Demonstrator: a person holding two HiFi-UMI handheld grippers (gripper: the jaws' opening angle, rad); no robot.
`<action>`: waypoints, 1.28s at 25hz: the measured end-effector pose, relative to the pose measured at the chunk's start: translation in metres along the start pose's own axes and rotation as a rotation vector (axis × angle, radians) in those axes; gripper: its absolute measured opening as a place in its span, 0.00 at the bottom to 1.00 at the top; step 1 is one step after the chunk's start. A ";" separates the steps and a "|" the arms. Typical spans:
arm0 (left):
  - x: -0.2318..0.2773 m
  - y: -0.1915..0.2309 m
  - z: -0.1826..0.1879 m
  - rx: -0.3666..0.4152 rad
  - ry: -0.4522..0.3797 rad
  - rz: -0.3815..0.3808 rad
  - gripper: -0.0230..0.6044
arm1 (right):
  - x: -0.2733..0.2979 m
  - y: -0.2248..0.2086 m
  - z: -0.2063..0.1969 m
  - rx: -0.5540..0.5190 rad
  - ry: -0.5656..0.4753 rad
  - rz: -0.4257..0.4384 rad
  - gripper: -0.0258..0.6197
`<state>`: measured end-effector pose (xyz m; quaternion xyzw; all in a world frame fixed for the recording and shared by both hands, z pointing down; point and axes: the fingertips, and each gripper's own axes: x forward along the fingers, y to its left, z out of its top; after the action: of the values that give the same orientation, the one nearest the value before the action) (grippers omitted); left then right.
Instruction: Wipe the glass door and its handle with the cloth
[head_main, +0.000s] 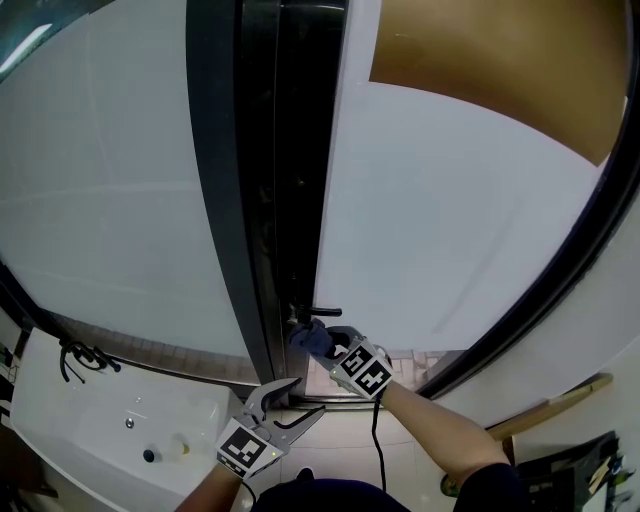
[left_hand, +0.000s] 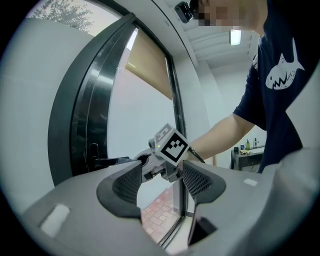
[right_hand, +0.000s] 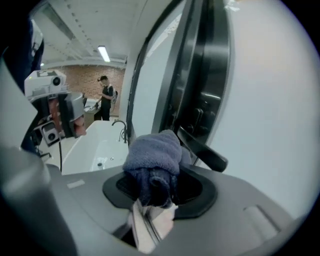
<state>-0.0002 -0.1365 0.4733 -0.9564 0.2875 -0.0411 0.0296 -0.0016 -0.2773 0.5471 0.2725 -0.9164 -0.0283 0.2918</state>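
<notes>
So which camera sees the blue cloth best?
The right gripper view: the fuzzy blue cloth fills its middle, clamped in the right hand-held gripper. The head view shows a small blue patch; the left gripper view barely shows it.

1. The cloth (right_hand: 152, 152) is dusky blue-grey, darkening to navy where it bunches low.
2. The handle (right_hand: 204, 150) is black, as is the glossy door frame (head_main: 255, 200).
3. The glass door (head_main: 470, 230) is frosted white, with a tan-brown panel across its top.
4. The left gripper (head_main: 305, 397) and the right gripper (head_main: 330, 345) are grey, and their cubes are patterned in black-and-white squares.
5. The tub (head_main: 90, 430) is white.
</notes>
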 end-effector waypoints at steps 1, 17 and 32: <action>-0.001 0.001 -0.001 -0.002 0.002 0.005 0.44 | 0.007 -0.004 0.001 0.067 -0.020 -0.002 0.29; -0.025 0.025 -0.018 -0.027 0.038 0.084 0.44 | 0.080 -0.042 0.008 0.330 -0.106 -0.089 0.29; -0.017 0.023 -0.017 -0.027 0.028 0.045 0.44 | 0.067 -0.060 -0.045 0.290 0.061 -0.140 0.29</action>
<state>-0.0284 -0.1468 0.4874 -0.9493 0.3101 -0.0499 0.0138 0.0063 -0.3578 0.6068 0.3755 -0.8804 0.0924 0.2746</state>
